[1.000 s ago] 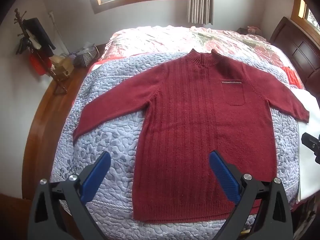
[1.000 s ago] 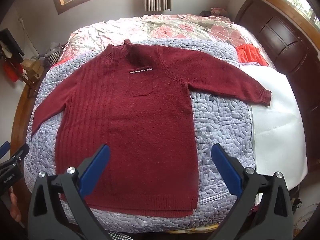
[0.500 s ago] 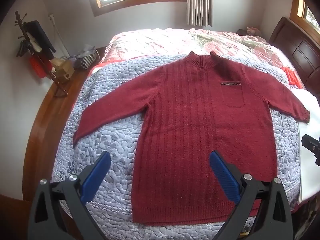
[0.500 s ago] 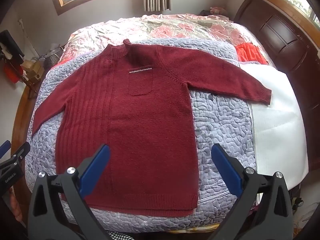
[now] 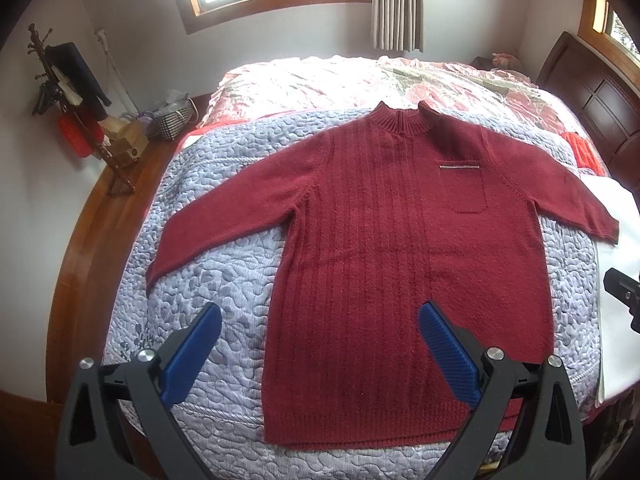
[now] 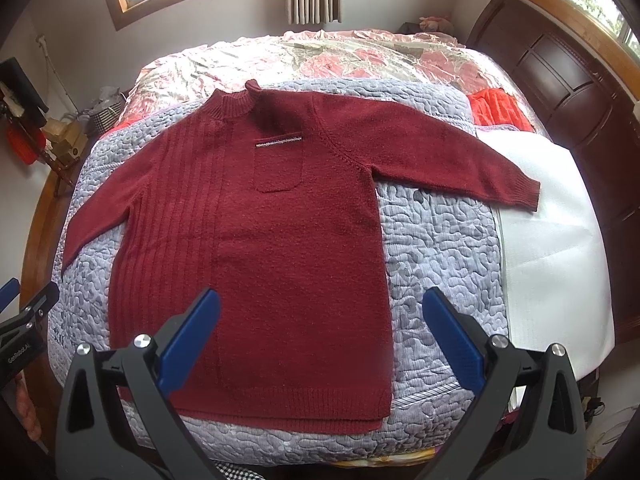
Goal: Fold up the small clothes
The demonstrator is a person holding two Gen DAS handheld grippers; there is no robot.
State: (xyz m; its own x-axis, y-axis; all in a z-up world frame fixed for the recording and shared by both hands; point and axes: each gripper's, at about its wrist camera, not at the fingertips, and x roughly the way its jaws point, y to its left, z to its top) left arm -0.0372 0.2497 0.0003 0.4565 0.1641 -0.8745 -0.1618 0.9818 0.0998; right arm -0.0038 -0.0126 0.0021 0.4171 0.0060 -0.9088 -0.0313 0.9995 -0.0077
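A dark red knit sweater [image 5: 392, 264] lies flat and face up on a grey-lilac quilted cover [image 5: 224, 264] spread over the bed [image 6: 360, 52]. Its ribbed collar [image 5: 402, 120] points toward the window wall, and its hem [image 6: 288, 416] lies near the edge of the bed closest to the cameras. Both sleeves are spread outward and angled down: the left sleeve [image 5: 224, 216] rests wholly on the quilted cover, while the cuff of the right sleeve [image 6: 448, 160] reaches onto a white sheet [image 6: 552, 248] lying beside the cover. A chest pocket [image 6: 278, 168] with a pale trim line sits on the plain-knit half of the front; the other half is ribbed in vertical lines.

The left hand-held gripper [image 5: 320, 320] hovers above the lower left part of the sweater, its 2 blue-padded fingers [image 5: 448, 356] spread wide and holding nothing. The right hand-held gripper [image 6: 322, 306] hovers above the lower right part, its fingers [image 6: 188, 340] equally wide apart and empty; 1 finger sits over the knit, the other over the quilted cover.

A floral pink bedspread [image 6: 344, 60] covers the far end of the bed, an orange-red cloth [image 6: 496, 108] lies near the dark wooden headboard [image 6: 568, 92], and a coat stand [image 5: 68, 92] is at the left wall.
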